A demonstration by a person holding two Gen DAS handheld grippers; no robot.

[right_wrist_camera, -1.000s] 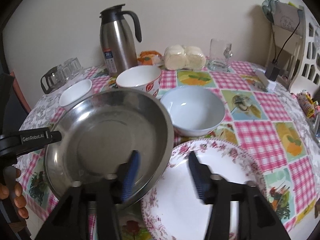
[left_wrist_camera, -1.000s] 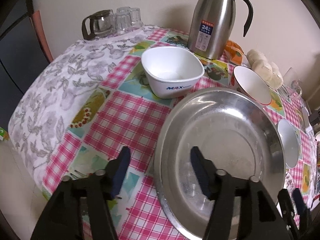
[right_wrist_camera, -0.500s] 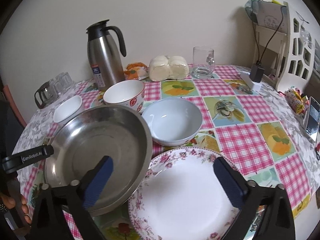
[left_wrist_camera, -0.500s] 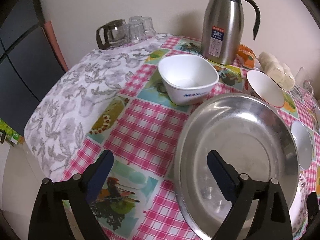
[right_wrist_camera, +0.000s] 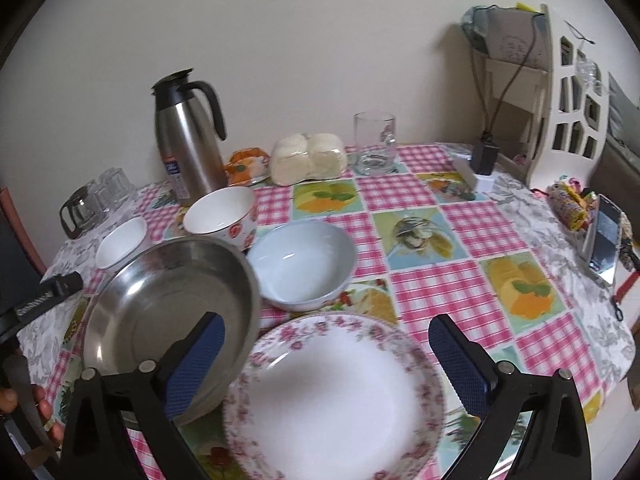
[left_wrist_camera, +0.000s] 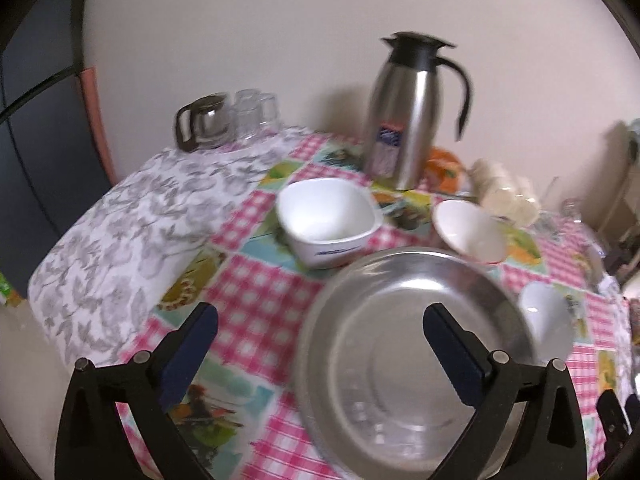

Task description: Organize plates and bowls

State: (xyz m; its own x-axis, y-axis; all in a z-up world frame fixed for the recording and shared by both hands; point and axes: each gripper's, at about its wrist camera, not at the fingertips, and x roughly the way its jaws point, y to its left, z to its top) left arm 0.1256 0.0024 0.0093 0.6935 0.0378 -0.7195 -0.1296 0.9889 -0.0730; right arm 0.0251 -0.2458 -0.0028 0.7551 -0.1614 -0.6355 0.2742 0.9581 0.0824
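A large steel plate (left_wrist_camera: pixel 416 344) (right_wrist_camera: pixel 168 300) lies near the table's front left. My left gripper (left_wrist_camera: pixel 320 352) is open above its left rim, holding nothing. A floral-rimmed white plate (right_wrist_camera: pixel 336 396) lies at the front; my right gripper (right_wrist_camera: pixel 326 354) is open above it, empty. Behind stand a square white bowl (left_wrist_camera: pixel 326 220) (right_wrist_camera: pixel 120 242), a rose-patterned bowl (left_wrist_camera: pixel 470 236) (right_wrist_camera: pixel 222 216) and a pale blue bowl (right_wrist_camera: pixel 304 264) (left_wrist_camera: pixel 546 320).
A steel thermos jug (right_wrist_camera: pixel 188 136) (left_wrist_camera: pixel 412 108) stands at the back. A glass pot and tumblers (left_wrist_camera: pixel 224 122) sit back left. Wrapped buns (right_wrist_camera: pixel 308 158), a glass mug (right_wrist_camera: pixel 374 142), a charger (right_wrist_camera: pixel 480 164) and a phone (right_wrist_camera: pixel 604 240) are to the right.
Both grippers opened wide and drew back and up from the plates. The steel plate and the floral plate now lie free on the table.
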